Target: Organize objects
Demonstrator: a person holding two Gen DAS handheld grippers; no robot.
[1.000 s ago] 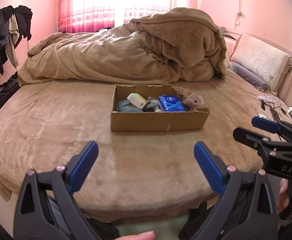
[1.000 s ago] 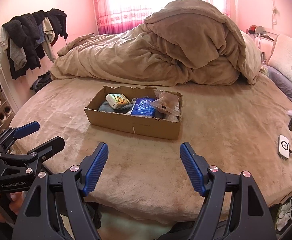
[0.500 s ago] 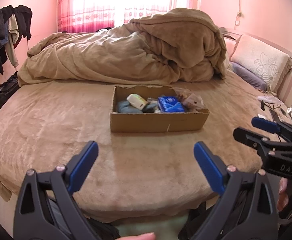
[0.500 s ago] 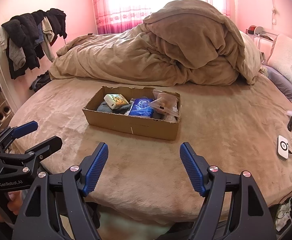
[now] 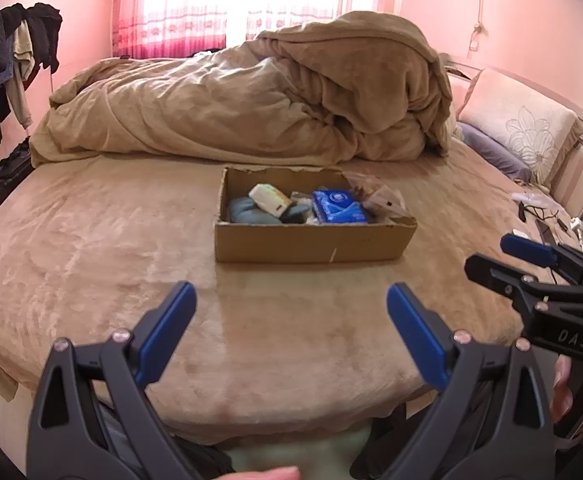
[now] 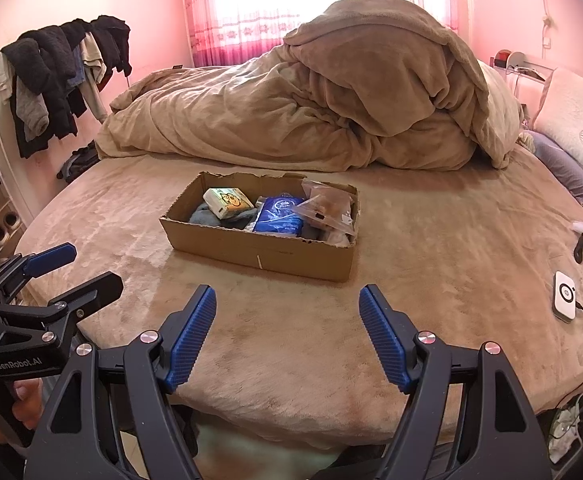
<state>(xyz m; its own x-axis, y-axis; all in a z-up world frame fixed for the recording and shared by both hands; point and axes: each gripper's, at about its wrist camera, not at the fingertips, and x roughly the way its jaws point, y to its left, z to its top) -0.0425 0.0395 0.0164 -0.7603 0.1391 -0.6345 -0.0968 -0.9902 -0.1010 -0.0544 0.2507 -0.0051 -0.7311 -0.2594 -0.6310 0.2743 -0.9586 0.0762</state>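
Observation:
A shallow cardboard box [image 5: 311, 242] [image 6: 251, 248] sits mid-bed. It holds a small white-and-yellow pack [image 5: 270, 199] [image 6: 228, 201], a blue packet [image 5: 338, 207] [image 6: 278, 215], a grey-blue cloth [image 5: 247, 214] and a clear plastic bag [image 6: 327, 208]. My left gripper [image 5: 291, 300] is open and empty over the bed's near edge, short of the box. My right gripper [image 6: 287, 304] is open and empty, also short of the box. Each gripper shows at the side of the other's view, the right one [image 5: 531, 264] and the left one [image 6: 59, 276].
A heaped tan duvet [image 5: 291, 100] lies behind the box. Pillows [image 5: 519, 132] are at the right. A white charger puck with cable [image 6: 564, 296] lies at the bed's right edge. Clothes [image 6: 59, 76] hang at the left wall.
Both grippers have drifted only slightly; the box sits a little left in the right wrist view. Both stay open.

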